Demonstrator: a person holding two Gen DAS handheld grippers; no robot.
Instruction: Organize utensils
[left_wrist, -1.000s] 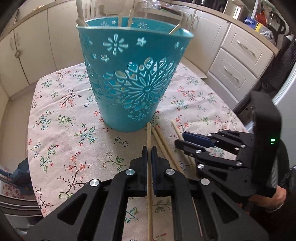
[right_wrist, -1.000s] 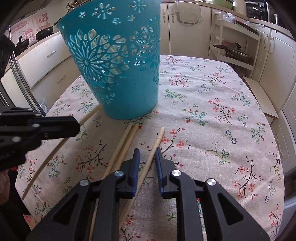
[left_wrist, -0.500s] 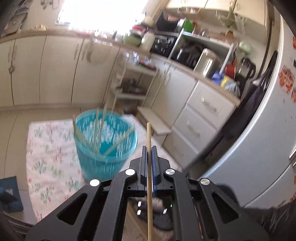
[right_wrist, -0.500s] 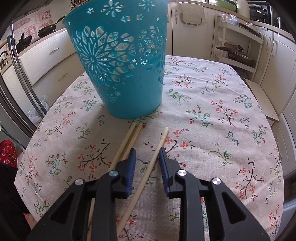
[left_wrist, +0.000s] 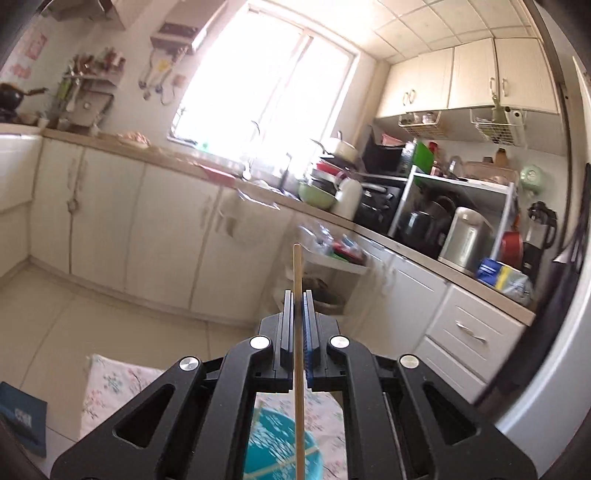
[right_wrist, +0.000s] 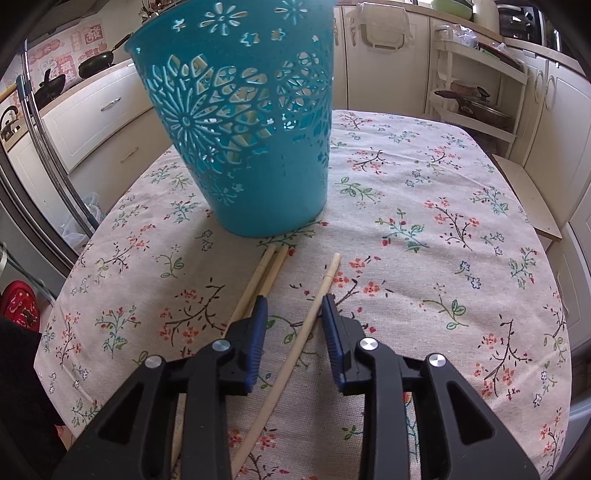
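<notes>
My left gripper (left_wrist: 297, 295) is shut on a wooden chopstick (left_wrist: 297, 273) and holds it high, nearly upright, over the teal cut-out basket (left_wrist: 273, 446), which shows below between the arms. My right gripper (right_wrist: 291, 301) is open low over the floral tablecloth (right_wrist: 424, 206). One loose chopstick (right_wrist: 314, 314) lies between its fingers. A pair of chopsticks (right_wrist: 264, 273) lies just left of it, ends near the basket (right_wrist: 240, 122).
The basket stands on the table's near-left part in the right wrist view. Kitchen cabinets (left_wrist: 110, 221), a cluttered counter (left_wrist: 406, 221) and a white rack (right_wrist: 476, 74) surround the table. The table edge (right_wrist: 554, 332) curves at the right.
My left gripper has risen from table level with the chopstick and tilted up, so the basket dropped to the bottom of its view. My right gripper has opened wider around the loose chopstick.
</notes>
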